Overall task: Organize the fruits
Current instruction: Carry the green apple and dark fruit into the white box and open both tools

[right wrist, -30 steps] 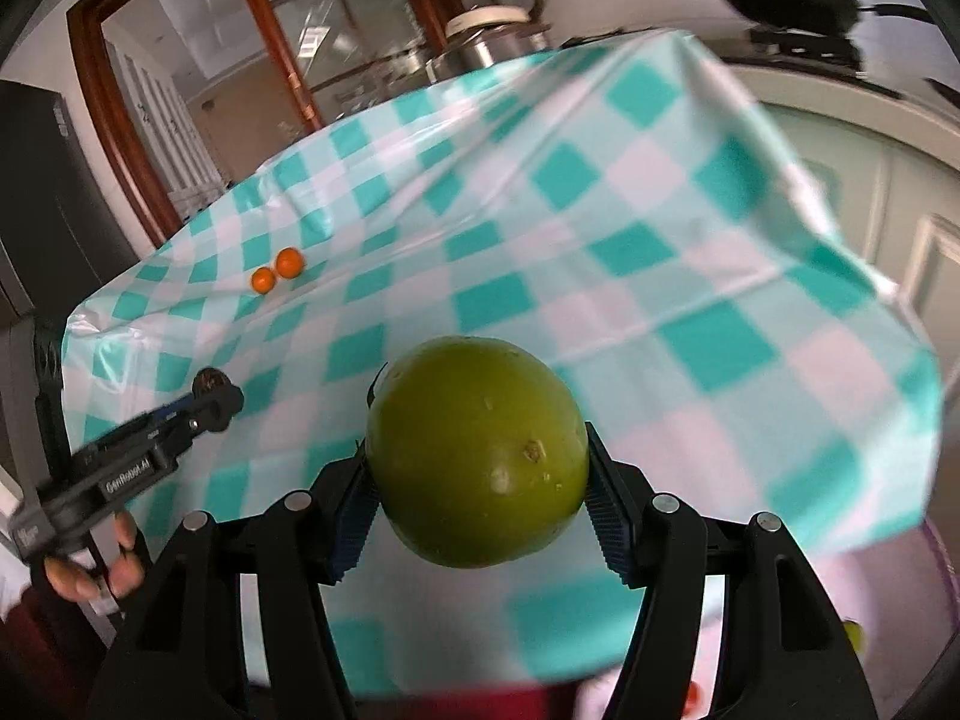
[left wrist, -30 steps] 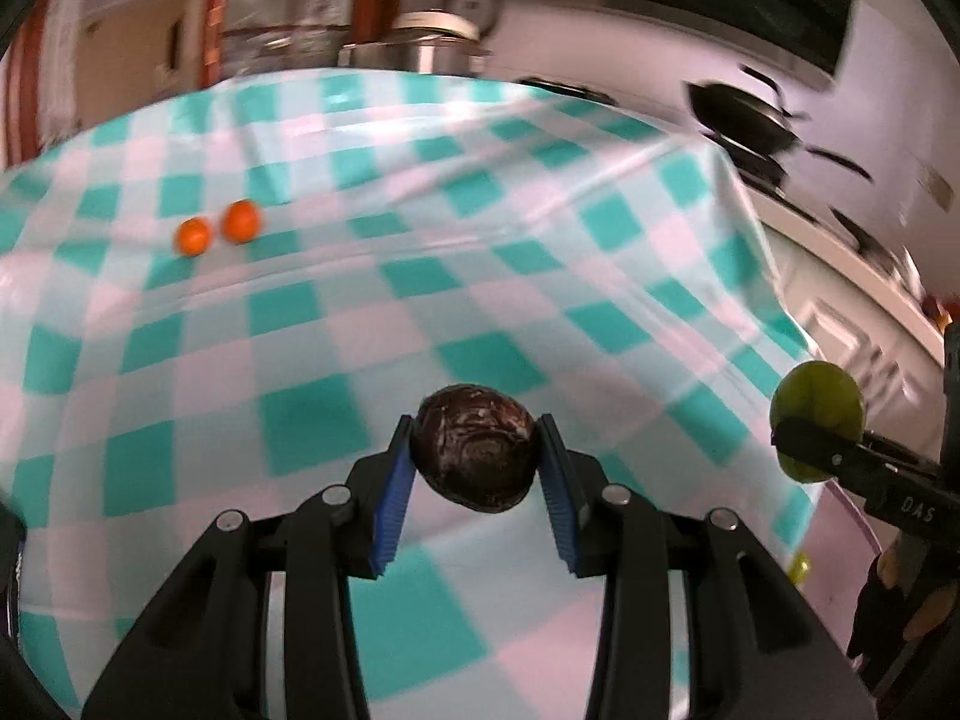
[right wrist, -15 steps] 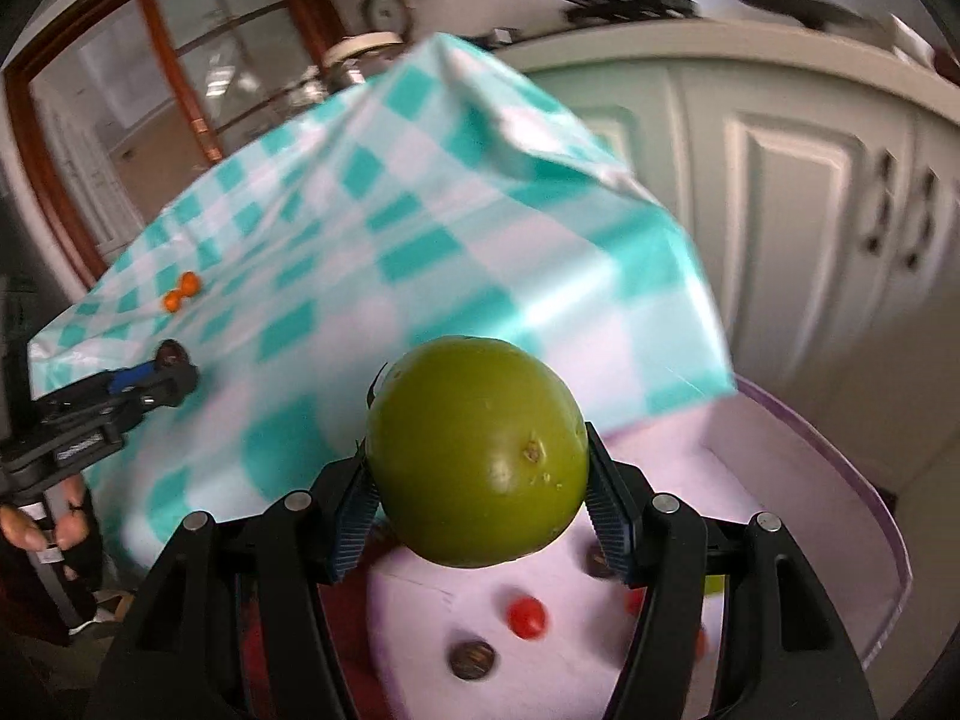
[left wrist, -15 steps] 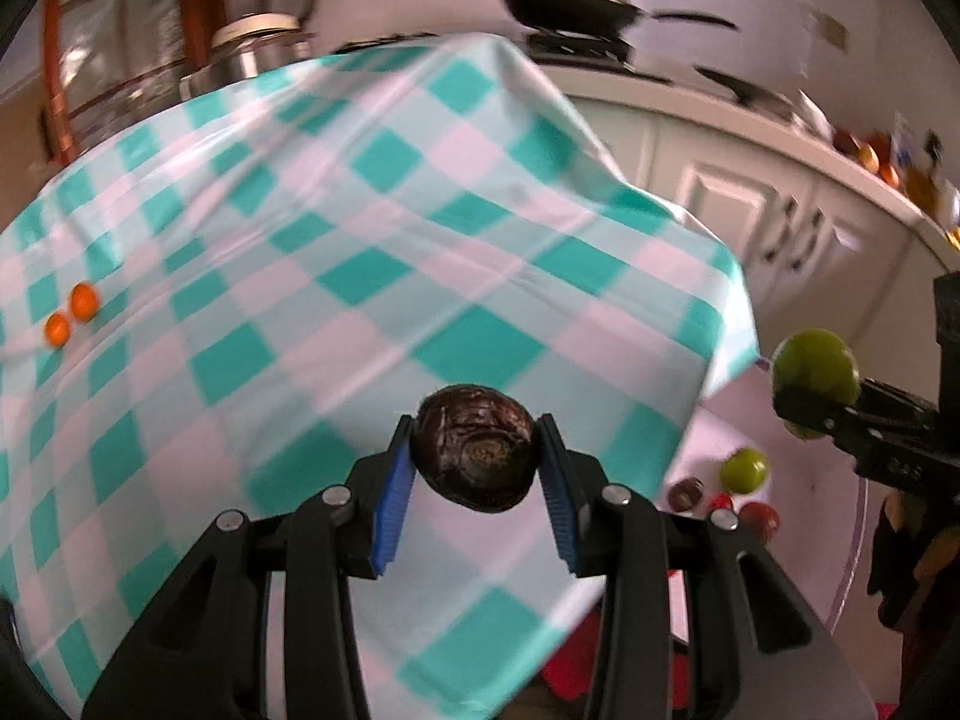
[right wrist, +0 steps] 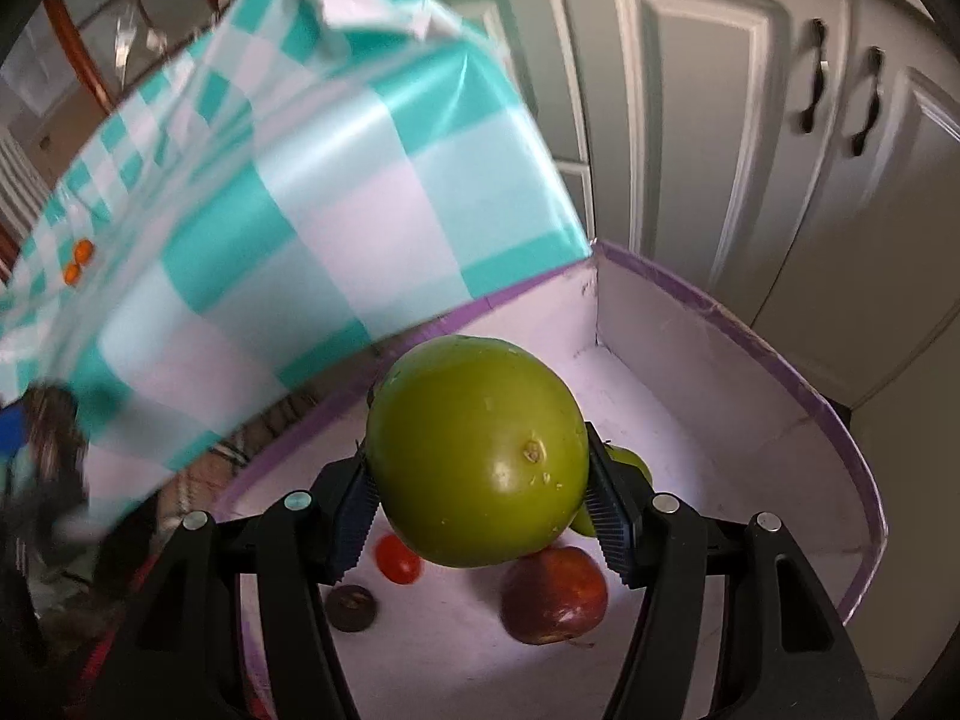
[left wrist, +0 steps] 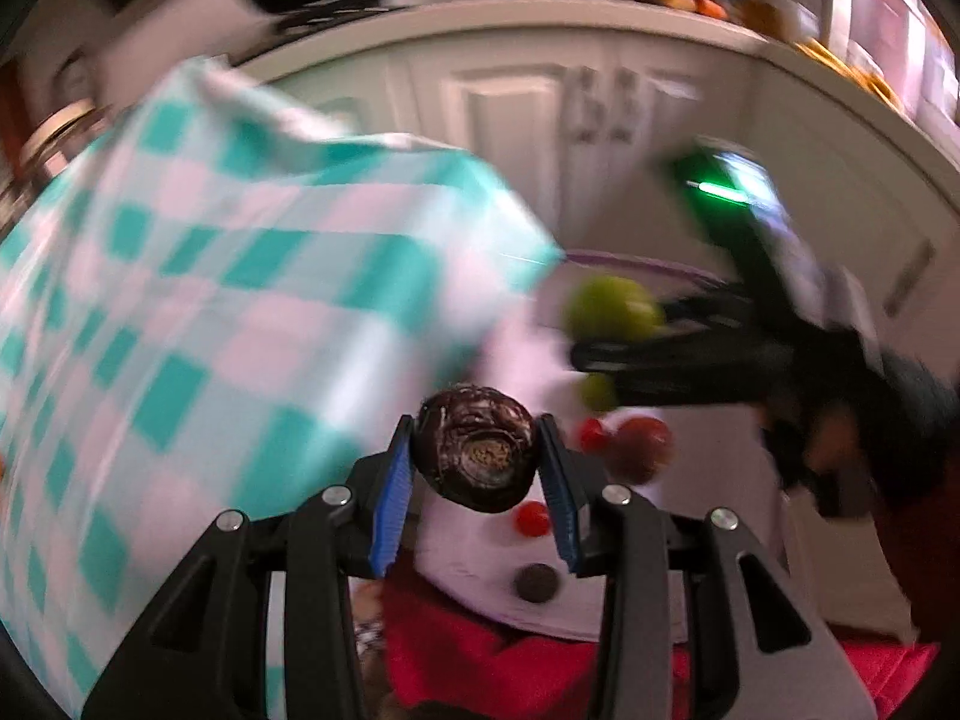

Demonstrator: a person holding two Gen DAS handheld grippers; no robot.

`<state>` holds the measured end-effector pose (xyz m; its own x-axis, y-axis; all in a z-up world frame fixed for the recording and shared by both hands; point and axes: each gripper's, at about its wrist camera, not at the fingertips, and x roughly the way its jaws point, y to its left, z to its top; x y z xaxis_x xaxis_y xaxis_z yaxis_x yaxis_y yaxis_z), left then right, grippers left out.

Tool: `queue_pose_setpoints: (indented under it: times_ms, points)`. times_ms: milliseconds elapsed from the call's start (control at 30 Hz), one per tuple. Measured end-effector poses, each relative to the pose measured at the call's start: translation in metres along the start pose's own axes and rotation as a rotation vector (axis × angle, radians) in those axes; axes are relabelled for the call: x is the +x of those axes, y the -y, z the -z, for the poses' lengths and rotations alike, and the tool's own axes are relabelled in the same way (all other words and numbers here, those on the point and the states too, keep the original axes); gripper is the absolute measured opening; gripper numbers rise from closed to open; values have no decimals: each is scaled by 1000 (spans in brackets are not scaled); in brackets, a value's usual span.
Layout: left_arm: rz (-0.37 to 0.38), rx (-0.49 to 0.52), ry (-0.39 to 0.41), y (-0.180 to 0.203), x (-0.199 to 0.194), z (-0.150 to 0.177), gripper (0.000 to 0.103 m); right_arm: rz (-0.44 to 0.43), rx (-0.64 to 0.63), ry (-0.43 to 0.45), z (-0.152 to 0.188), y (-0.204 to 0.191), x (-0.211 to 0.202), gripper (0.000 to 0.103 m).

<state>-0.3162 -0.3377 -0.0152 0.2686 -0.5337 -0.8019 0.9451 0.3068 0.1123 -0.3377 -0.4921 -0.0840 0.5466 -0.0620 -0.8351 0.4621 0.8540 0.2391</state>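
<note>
My left gripper (left wrist: 477,462) is shut on a dark wrinkled passion fruit (left wrist: 475,456), held beside the table edge above the near side of a white box with a purple rim (right wrist: 864,480). My right gripper (right wrist: 480,480) is shut on a large green fruit (right wrist: 477,450) and holds it above the box; it also shows in the left wrist view (left wrist: 612,309). In the box lie a red apple (right wrist: 555,594), a small red tomato (right wrist: 397,561), a dark fruit (right wrist: 351,600) and another green fruit (right wrist: 630,462), partly hidden.
The table with the teal and white checked cloth (right wrist: 240,210) overhangs the box on the left. Two small orange fruits (right wrist: 78,261) lie far back on it. White cabinet doors (right wrist: 750,120) stand behind the box. A red cloth (left wrist: 510,672) lies below the box.
Both grippers have swung right, off the table, with their fruits still held. The right gripper now hangs over the box, and the left has come beside its near side.
</note>
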Motion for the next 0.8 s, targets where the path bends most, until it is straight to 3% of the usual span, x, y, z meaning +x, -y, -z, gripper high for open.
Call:
queue_pose_setpoints:
  times_ms: [133,267,433,633,800]
  points:
    - [106,171,-98,42,36,5,40,48,-60,-64,-6,-3,25,61]
    - [159,278,-235,66,84,17,40,75,-63,-108,-12,6,49,61]
    - [138,421,-356,90,136,36,40,142,-90,-156,-19,17,74,61]
    - [111,567,-399,116,163,57,41,170,-81,-183,-18,27,96,61]
    - [111,588,-392,118,170,63,41,158,-75,-195,-14,26,108,61]
